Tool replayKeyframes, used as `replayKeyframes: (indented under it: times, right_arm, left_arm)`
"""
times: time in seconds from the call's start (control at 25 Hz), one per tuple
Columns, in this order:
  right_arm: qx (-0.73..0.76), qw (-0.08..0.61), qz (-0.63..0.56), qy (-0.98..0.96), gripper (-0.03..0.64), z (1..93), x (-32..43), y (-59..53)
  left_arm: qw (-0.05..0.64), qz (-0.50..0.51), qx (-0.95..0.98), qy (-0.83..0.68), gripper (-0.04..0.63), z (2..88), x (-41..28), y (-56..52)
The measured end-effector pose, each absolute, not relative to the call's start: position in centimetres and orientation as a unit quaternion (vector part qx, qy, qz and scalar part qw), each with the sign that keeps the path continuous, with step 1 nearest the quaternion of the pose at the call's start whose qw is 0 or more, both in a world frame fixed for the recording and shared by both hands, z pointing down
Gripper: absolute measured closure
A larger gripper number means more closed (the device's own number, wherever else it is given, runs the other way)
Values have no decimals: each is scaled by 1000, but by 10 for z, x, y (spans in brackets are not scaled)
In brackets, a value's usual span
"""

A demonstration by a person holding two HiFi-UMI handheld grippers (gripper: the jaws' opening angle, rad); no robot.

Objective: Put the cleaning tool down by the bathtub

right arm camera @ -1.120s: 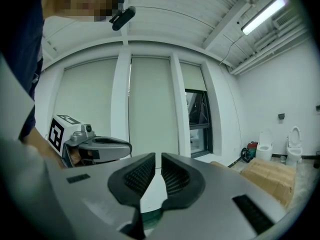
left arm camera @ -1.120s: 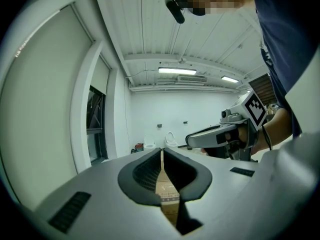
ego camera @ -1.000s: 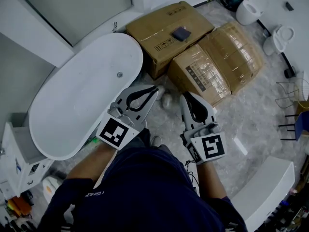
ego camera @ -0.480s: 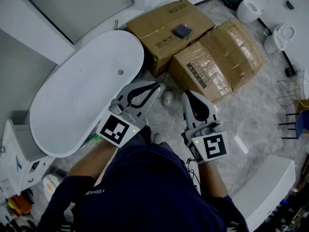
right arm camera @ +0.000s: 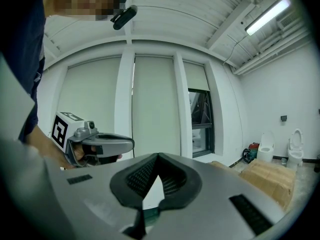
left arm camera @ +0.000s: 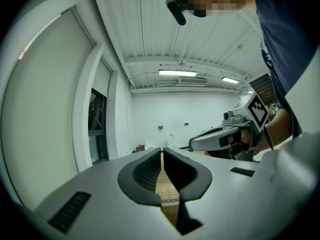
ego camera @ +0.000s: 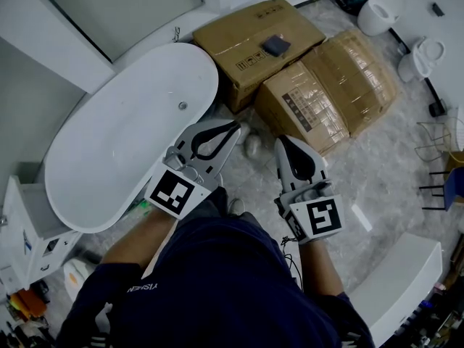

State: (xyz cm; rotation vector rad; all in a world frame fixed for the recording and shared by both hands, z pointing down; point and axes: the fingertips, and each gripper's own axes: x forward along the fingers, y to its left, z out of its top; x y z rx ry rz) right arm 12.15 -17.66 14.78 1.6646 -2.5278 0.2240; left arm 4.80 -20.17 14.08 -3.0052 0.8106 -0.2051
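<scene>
The white oval bathtub (ego camera: 123,143) lies at the left of the head view. On the floor by its near rim I see a small green thing (ego camera: 141,207); I cannot tell whether it is the cleaning tool. My left gripper (ego camera: 233,129) hovers beside the tub's right end, shut with nothing in it (left arm camera: 162,151). My right gripper (ego camera: 280,143) is level with it, a little to the right, also shut and empty (right arm camera: 158,156). Two pale roundish things (ego camera: 250,145) lie on the floor between the two tips. Each gripper shows in the other's view.
Two cardboard boxes (ego camera: 254,35) (ego camera: 330,85) stand past the grippers, with a dark pad (ego camera: 274,46) on the far one. Toilets (ego camera: 377,11) stand at the back right. A white cabinet (ego camera: 22,227) is at the lower left, a white block (ego camera: 406,281) at the lower right.
Both grippers stay almost where they were. The view has shifted slightly, so the tub and boxes sit a little higher and further right.
</scene>
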Motion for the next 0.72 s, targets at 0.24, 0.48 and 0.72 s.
replayKeyframes:
  times: [0.24, 0.48, 0.72]
  right_arm:
    - [546, 56, 74, -833, 614, 152, 121, -178]
    - [541, 63, 73, -835, 614, 155, 119, -177]
    - [543, 57, 75, -835, 614, 153, 117, -180]
  left_arm:
    - [5, -67, -962, 264, 555, 147, 46, -204]
    - [0, -67, -962, 266, 555, 150, 45, -204]
    - [1, -68, -961, 269, 555, 151, 44, -205]
